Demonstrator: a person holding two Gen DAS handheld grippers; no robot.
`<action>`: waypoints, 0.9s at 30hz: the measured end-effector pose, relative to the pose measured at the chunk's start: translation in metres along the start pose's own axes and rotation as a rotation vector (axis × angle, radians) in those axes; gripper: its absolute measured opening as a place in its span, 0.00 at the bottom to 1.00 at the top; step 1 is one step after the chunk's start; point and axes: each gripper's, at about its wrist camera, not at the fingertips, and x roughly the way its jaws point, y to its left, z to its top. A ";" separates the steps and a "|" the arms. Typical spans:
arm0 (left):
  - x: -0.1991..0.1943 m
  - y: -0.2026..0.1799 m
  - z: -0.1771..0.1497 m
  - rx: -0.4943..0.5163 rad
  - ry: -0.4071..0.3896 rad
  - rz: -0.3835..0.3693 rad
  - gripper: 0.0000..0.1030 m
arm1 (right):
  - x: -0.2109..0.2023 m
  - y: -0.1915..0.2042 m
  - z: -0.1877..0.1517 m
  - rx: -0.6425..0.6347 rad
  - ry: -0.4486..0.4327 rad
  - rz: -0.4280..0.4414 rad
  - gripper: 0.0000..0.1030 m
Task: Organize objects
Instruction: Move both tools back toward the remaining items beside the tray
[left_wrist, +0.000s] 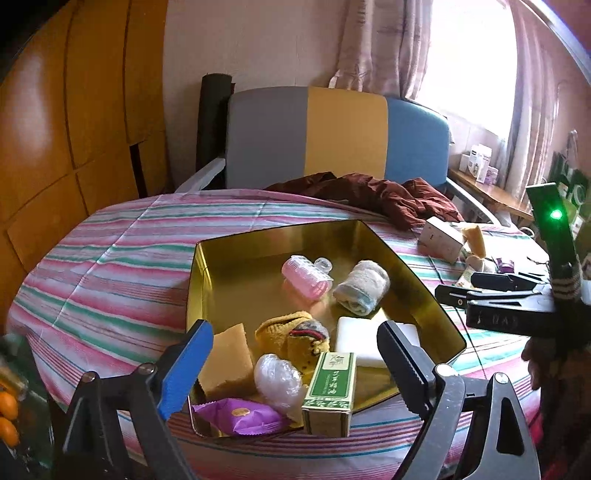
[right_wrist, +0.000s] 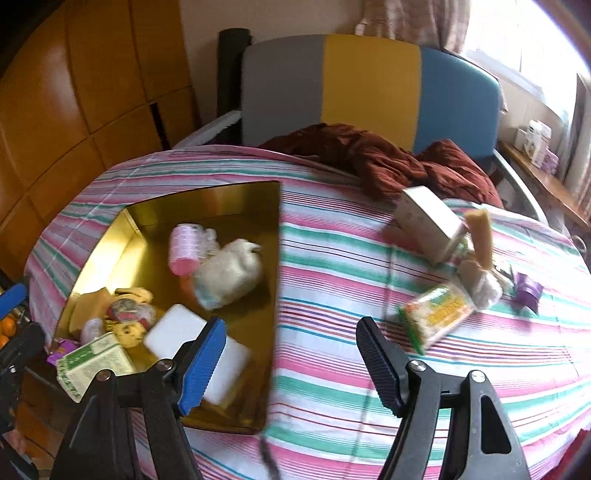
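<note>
A gold tin (left_wrist: 258, 236) sits on the striped tablecloth (right_wrist: 369, 258). Inside lie a pink hair roller (left_wrist: 304, 277), a rolled white towel (left_wrist: 364, 288), a white block (left_wrist: 358, 343), a yellow sock (left_wrist: 295, 332), a yellow sponge (left_wrist: 229, 362), a green box (left_wrist: 330, 391) and a purple packet (left_wrist: 240, 413). My left gripper (left_wrist: 295, 332) hangs open over the tin's near end, holding nothing. My right gripper (right_wrist: 291, 328) is open and empty above the tin's right rim. To its right lie a green-yellow packet (right_wrist: 436, 314), a white box (right_wrist: 428, 221) and another sponge (right_wrist: 480, 236).
A dark red cloth (right_wrist: 399, 158) is bunched at the table's far edge, before a grey, yellow and blue chair (right_wrist: 369, 81). A wooden wardrobe (left_wrist: 74, 110) stands on the left. Oranges (left_wrist: 7, 413) sit low at the left. A small purple item (right_wrist: 528, 290) lies far right.
</note>
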 end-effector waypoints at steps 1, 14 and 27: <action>0.000 -0.002 0.001 0.006 -0.001 -0.002 0.89 | 0.000 -0.006 0.000 0.011 0.004 -0.005 0.72; 0.011 -0.047 0.020 0.129 -0.001 -0.087 0.90 | -0.013 -0.167 0.014 0.346 0.004 -0.170 0.72; 0.060 -0.146 0.048 0.325 0.069 -0.229 0.90 | -0.014 -0.301 -0.023 0.822 -0.057 -0.207 0.72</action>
